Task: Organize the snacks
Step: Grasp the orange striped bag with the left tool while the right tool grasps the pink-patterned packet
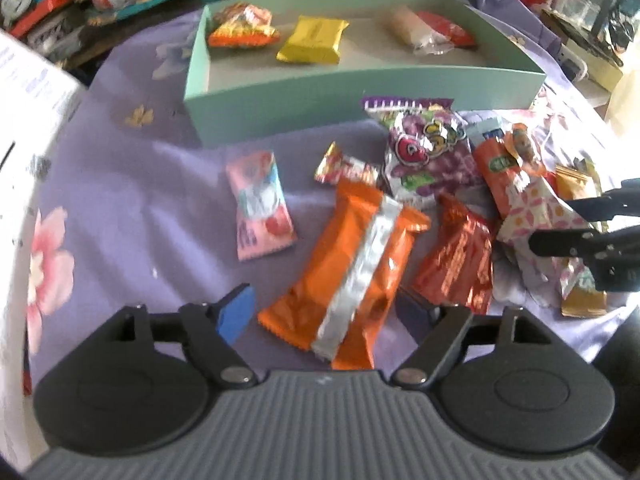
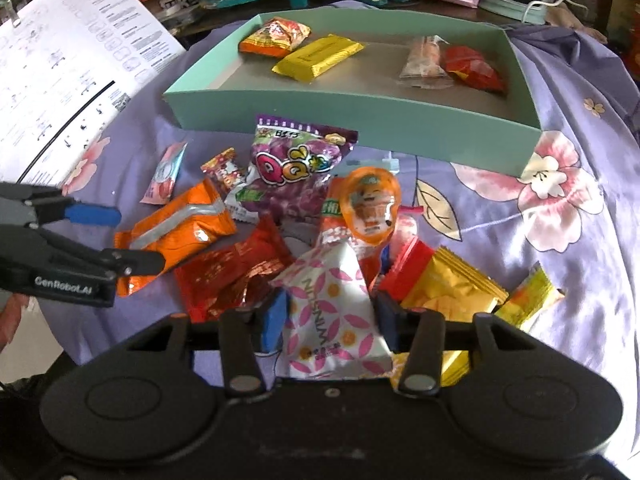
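A long orange packet with a silver stripe lies on the purple flowered cloth between the blue pads of my left gripper. The pads stand just off its sides, so that gripper is open. Seen from the right wrist, the left gripper straddles the same orange packet. My right gripper is shut on a white packet with a pink pattern, its pads pressing both sides. The right gripper shows at the right edge of the left wrist view. A mint green box behind the pile holds several snacks.
Loose snacks crowd the cloth: a purple grape bag, a red foil packet, an orange cartoon lolly, gold packets, a pink packet. A printed white sheet stands at the left. Toys and boxes clutter the back.
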Demonstrator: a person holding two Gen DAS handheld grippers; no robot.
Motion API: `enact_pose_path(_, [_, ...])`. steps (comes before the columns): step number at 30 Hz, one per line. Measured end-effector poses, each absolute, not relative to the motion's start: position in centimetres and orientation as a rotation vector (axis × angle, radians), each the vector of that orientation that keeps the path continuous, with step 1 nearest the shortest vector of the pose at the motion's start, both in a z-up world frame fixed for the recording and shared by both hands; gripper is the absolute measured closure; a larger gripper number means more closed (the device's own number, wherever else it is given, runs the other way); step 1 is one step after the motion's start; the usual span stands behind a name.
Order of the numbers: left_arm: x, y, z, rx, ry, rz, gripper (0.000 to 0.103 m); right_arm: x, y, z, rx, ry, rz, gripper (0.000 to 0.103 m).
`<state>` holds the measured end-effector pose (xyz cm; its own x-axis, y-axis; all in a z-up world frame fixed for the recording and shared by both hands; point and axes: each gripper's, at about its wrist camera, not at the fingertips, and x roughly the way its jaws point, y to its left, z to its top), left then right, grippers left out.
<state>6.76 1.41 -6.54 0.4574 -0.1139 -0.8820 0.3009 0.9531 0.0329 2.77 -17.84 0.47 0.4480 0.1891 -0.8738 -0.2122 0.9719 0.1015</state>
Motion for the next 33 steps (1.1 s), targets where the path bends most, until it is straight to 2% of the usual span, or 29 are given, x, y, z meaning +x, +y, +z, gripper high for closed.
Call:
enact_pose_path(1, [7.1, 1.2, -6.5, 0.207, 1.062, -0.267, 0.017, 2.7, -17.9, 0.5, -0.022, 1.077, 0.247, 0.052])
enact_pose_path(4, [7.9, 0.3, -7.1, 0.245, 1.067, -0.303, 0.017, 2.4, -17.9, 0.8, -0.034, 1.071, 0.242, 0.047])
enact_pose_path(6, [8.2, -0.2, -7.7, 0.264, 1.075, -0.312, 0.024, 2.3, -17.6, 1.0, -0.050, 1.063, 0.241, 0.042])
enact_pose_path(7, [8.3, -0.2, -8.0, 0.260, 1.083, -0.317, 0.035, 2.1, -17.5, 1.1, -0.063, 1.058, 0.240, 0.041])
enact_pose_path(11, [8.0, 0.4, -8.1, 0.202, 1.080, -0.314, 0.049, 2.0, -16.5, 0.9, -0.111, 1.060, 0.247, 0.040])
enact_pose_path(14, [7.7, 1.2, -8.1, 0.173, 1.084, -0.288, 0.049, 2.0, -15.7, 0.7, -0.150, 1.059, 0.261, 0.039])
enact_pose_path(16, [7.5, 1.7, -8.0, 0.160, 1.089, -0.274, 0.048, 1.9, -15.2, 0.8, -0.178, 1.047, 0.271, 0.032])
enact_pose_path(19, [7.2, 2.3, -7.9, 0.141, 1.097, -0.259, 0.047, 1.6, -14.5, 1.3, -0.222, 1.015, 0.302, 0.031])
enact_pose_path(26, [7.0, 2.4, -8.0, 0.124, 1.093, -0.228, 0.045, 1.2, -12.4, 0.0, -0.314, 1.043, 0.344, 0.033])
enact_pose_path(30, [6.9, 2.1, -8.2, 0.130, 1.089, -0.224, 0.041, 1.1, -11.7, -1.2, -0.354, 1.062, 0.336, 0.043])
enact_pose_path(33, [6.9, 2.0, -8.3, 0.132, 1.084, -0.221, 0.039, 0.8, -11.6, -1.3, -0.383, 1.040, 0.316, 0.054])
